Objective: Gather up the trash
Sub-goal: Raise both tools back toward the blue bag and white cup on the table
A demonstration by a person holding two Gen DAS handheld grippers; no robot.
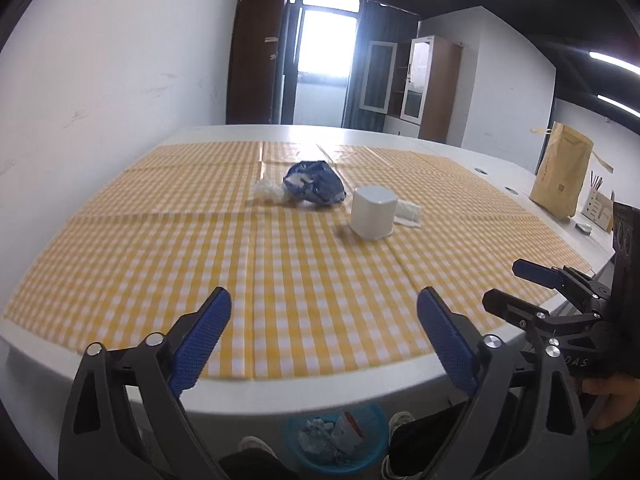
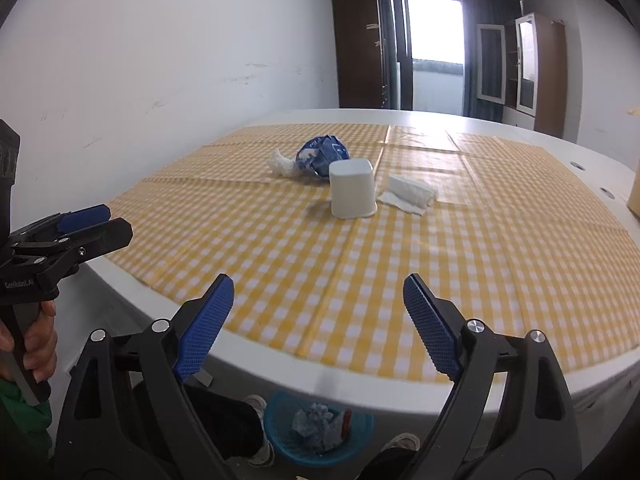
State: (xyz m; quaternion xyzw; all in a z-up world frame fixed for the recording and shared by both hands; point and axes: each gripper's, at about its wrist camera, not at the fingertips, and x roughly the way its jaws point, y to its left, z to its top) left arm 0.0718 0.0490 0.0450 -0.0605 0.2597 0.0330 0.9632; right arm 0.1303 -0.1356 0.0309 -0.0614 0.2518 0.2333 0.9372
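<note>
Both the left gripper (image 1: 324, 336) and right gripper (image 2: 319, 324) gape wide and empty. Beyond their fingertips lie a crumpled blue wrapper (image 1: 315, 188), white upturned plastic cup (image 2: 352, 193) and folded white tissue (image 2: 410, 193); below them sits the blue mesh basket (image 2: 318, 428). Next, it seems: reach forward and grasp one.

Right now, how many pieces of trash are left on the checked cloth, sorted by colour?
White: 3 - crumpled tissue, upturned cup, folded napkin
Blue: 1 - crumpled wrapper
Total: 4 on the cloth. The blue basket on the floor already holds some trash; its pieces are too jumbled to count.
</note>
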